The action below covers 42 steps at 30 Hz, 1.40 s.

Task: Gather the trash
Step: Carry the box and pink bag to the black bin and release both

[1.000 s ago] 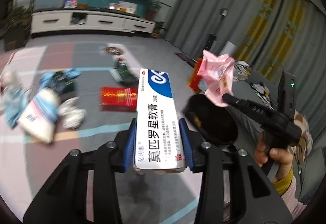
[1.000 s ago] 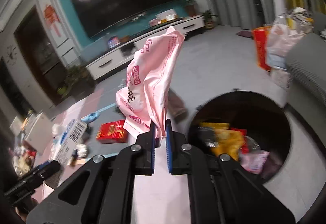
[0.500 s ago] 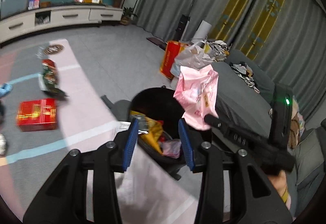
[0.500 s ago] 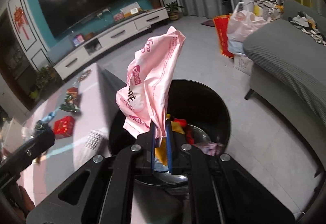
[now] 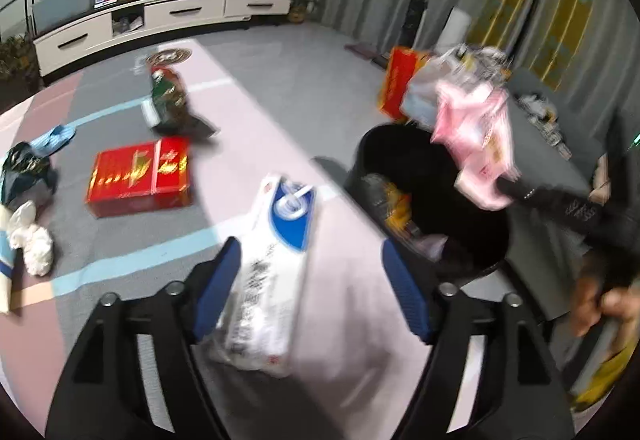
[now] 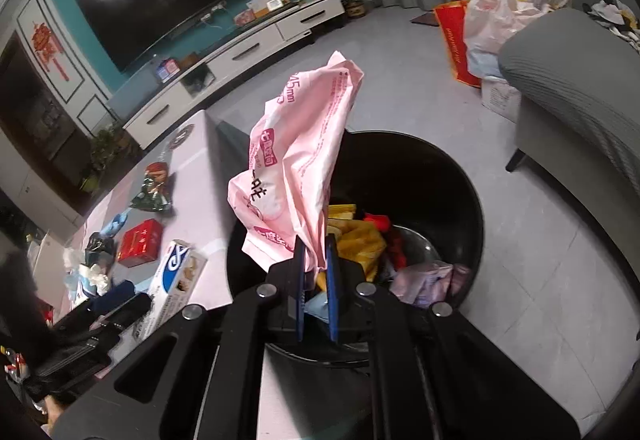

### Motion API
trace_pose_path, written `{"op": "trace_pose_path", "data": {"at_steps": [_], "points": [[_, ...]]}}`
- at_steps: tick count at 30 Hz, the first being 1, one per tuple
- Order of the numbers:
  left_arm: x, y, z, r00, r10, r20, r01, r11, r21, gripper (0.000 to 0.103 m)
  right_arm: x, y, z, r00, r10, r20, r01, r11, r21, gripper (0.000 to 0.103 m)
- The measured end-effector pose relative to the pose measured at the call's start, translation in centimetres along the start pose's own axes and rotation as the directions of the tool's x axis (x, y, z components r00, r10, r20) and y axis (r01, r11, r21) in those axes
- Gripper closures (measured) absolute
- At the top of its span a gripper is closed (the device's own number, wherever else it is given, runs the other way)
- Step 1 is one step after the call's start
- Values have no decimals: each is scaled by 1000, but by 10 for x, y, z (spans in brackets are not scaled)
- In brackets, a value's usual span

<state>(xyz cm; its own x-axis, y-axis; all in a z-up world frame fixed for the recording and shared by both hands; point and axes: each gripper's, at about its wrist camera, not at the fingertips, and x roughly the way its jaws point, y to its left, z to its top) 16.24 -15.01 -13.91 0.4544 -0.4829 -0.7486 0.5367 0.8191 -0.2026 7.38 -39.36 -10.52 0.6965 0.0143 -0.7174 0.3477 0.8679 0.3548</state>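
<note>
- The box (image 5: 272,264) is white with a blue patch and dark print.
- The wrapper (image 6: 300,176) is pale pink, its lettering a deeper pink.
- The bin (image 6: 440,176) is black — yellow, red and lilac scraps lie inside.
- The carton (image 5: 140,178) is red with gold marks.
- The tool pads (image 5: 216,290) are blue on black arms.

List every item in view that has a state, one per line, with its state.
Left gripper: jaws opening, white and blue box loose between them.
White and blue box: released, tilted.
Right gripper: shut on pink wrapper.
Pink wrapper: crumpled, held above bin.
Black bin: open, partly filled.
Red box: lying flat, closed.
</note>
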Motion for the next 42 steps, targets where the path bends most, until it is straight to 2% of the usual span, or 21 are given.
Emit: {"op": "trace_pose_path", "data": {"at_steps": [1,3,6,8,9,10,11,12,14,18,22,27,31,33,34,35,36,37,38,40,42], "points": [[5,1,-4,1000,-10,-23,10,1000,7,25,0,3,0,1000,0,2,0,1000,-10,93],[13,0,-8,999,38,-38,-37,998,45,24,0,8,-2,1000,2,2,-2,1000,-19,93],[20,4,-9,997,64,-52,-62,997,50,26,0,11,-3,1000,5,2,-5,1000,-22,93],[29,10,-11,992,105,-76,-101,993,64,38,0,11,-3,1000,4,2,-4,1000,-23,93],[27,10,-13,991,118,-55,-114,990,78,48,0,11,-3,1000,5,2,-5,1000,-22,93],[27,11,-13,990,129,-50,-124,989,82,63,0,11,-3,1000,6,2,-6,1000,-21,93],[27,13,-13,990,129,-50,-125,989,76,74,0,11,-3,1000,5,3,-4,1000,-21,93],[26,15,-13,992,113,-51,-110,992,62,80,0,11,-3,1000,4,3,-4,1000,-20,93],[22,19,-10,996,83,-37,-82,996,29,80,0,10,-2,1000,2,5,-2,1000,-18,93],[14,7,1,1000,29,5,-29,999,25,81,0,6,-2,1000,-8,3,9,1000,-17,93],[13,-23,18,998,-62,24,60,997,52,81,-1,1,-1,999,-33,8,33,999,-16,93],[30,-64,40,986,-166,-31,168,984,63,80,-3,-11,0,997,-82,6,82,997,-5,93],[54,-90,49,985,-154,-75,161,982,97,80,2,-17,0,991,-134,-15,134,991,-11,93],[64,-96,50,986,-140,-93,149,983,106,76,5,-20,-1,988,-154,-29,154,988,-11,92],[69,-98,49,986,-137,-98,147,983,108,64,7,-23,-1,985,-167,-41,167,986,-10,90],[71,-100,48,985,-140,-97,150,982,110,57,9,-24,-1,983,-178,-45,178,984,-7,88],[70,-100,46,985,-145,-90,155,982,111,42,9,-26,-2,980,-194,-48,194,981,0,81],[69,-101,46,985,-151,-78,159,981,108,31,9,-27,-2,978,-204,-51,204,979,2,73],[67,-100,47,985,-157,-68,164,981,102,29,8,-28,-2,976,-212,-47,212,977,7,69],[62,-96,48,984,-168,-54,172,981,89,24,4,-31,-1,974,-226,-27,227,974,20,51],[55,-92,47,985,-169,-35,171,982,76,18,0,-33,0,970,-244,-9,244,969,39,49]]}}
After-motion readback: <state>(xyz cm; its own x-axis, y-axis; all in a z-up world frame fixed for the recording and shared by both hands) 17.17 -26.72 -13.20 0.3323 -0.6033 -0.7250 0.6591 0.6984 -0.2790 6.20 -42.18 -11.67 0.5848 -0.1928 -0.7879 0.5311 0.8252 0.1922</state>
